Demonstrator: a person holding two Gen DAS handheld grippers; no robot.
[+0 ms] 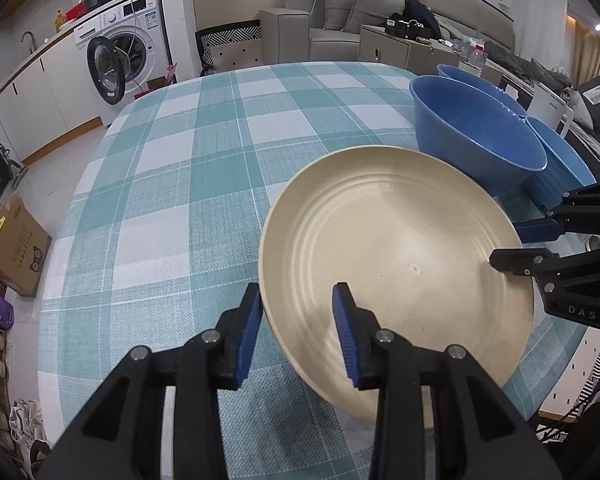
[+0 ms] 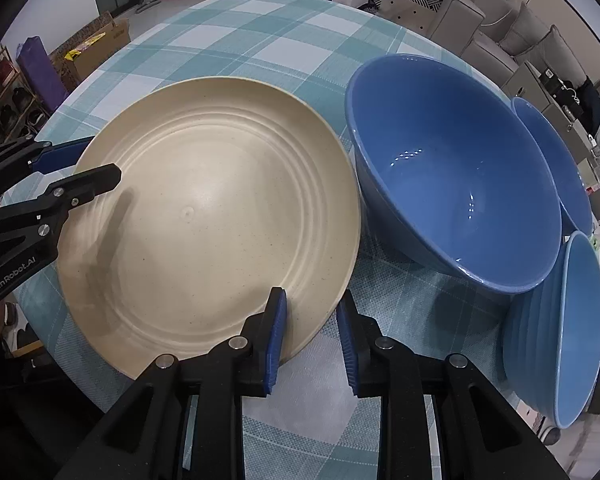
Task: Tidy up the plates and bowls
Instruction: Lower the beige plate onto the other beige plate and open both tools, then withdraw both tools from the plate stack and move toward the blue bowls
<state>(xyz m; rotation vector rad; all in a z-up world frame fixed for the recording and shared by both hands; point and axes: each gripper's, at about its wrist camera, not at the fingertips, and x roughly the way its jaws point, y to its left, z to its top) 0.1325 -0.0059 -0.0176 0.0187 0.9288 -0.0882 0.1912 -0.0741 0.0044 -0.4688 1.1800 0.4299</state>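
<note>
Straddling cream plate [image 1: 396, 264] rim, left gripper [image 1: 298, 334], right gripper [image 2: 310, 342], both ajar

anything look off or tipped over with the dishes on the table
Yes. The big blue bowl sits tilted, leaning toward the cream plate rather than flat on the tablecloth. A blue plate beside it stands almost on edge, and another blue dish behind is tilted too. Nothing looks spilled or broken.

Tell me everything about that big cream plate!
The cream plate is round, speckled and matte, with raised rings and a tiny dimple in the middle. It is empty and sits tilted above the checked tablecloth. The left gripper and right gripper each straddle its rim on opposite sides.
</note>
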